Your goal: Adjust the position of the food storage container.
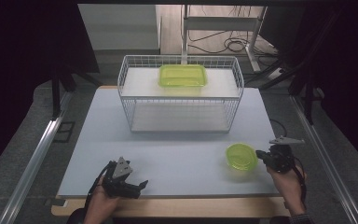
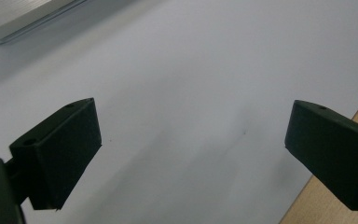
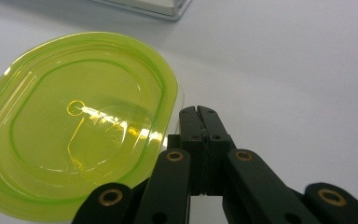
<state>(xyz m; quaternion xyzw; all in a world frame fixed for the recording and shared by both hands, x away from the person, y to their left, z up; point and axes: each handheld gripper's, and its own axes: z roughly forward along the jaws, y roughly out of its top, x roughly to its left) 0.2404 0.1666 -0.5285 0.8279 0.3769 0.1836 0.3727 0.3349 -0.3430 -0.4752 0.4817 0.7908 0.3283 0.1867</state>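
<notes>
A translucent yellow-green oval lid [image 1: 241,156] [image 3: 79,121] lies flat on the white table at the front right. My right gripper [image 1: 259,154] [image 3: 198,112] is just to its right, low over the table, with both jaws pressed together and nothing visible between them. Its tips sit right beside the lid's rim. A matching yellow-green rectangular container [image 1: 182,75] rests on the top shelf of a white wire basket [image 1: 126,88] at the back middle. My left gripper [image 1: 137,188] [image 2: 191,144] hovers open near the table's front left edge, with bare table between its jaws.
The white tabletop [image 1: 177,154] ends in a wooden strip [image 1: 191,207] along the front edge. The wire basket's lower shelf [image 1: 177,116] is bare. Metal rails [image 1: 37,154] run along both sides of the table, and cables lie on the floor behind.
</notes>
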